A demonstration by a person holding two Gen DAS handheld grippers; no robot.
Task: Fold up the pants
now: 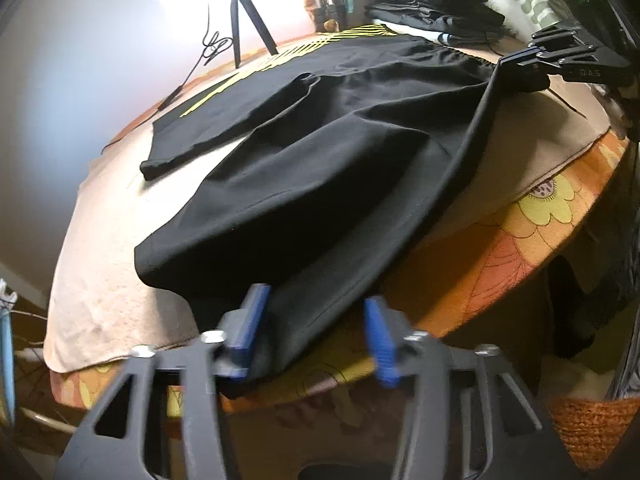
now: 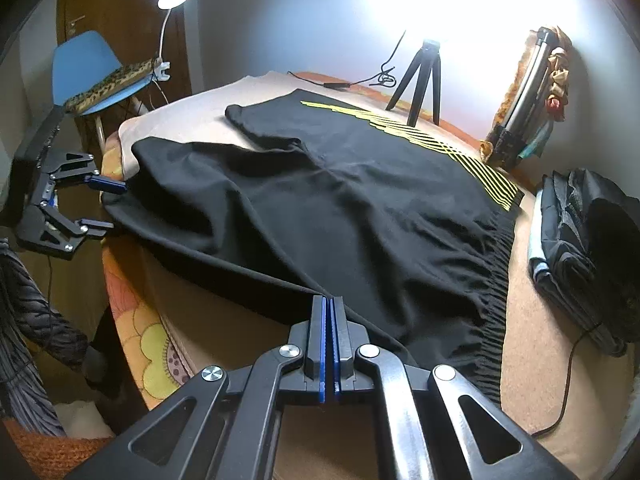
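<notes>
The black pants (image 2: 320, 200) lie spread over a beige cloth (image 1: 112, 280) on the round bench (image 1: 500, 248), which wears a flowered orange cover; yellow stripes run down the far leg. The right hand-held gripper (image 2: 328, 308) sits at the near edge by the waistband, its blue pads pressed together on a pinch of the fabric's side seam. The left hand-held gripper (image 1: 316, 320) is at the hem of the near leg, jaws spread apart, with the cuff lying between the blue fingers (image 1: 252, 320) and against the left one; nothing is clamped. The letters "DAS" are legible on the right gripper's body in the left wrist view. A stack of folded dark clothes (image 1: 436, 8) rests at the far side, near a small black tripod (image 1: 248, 20).
</notes>
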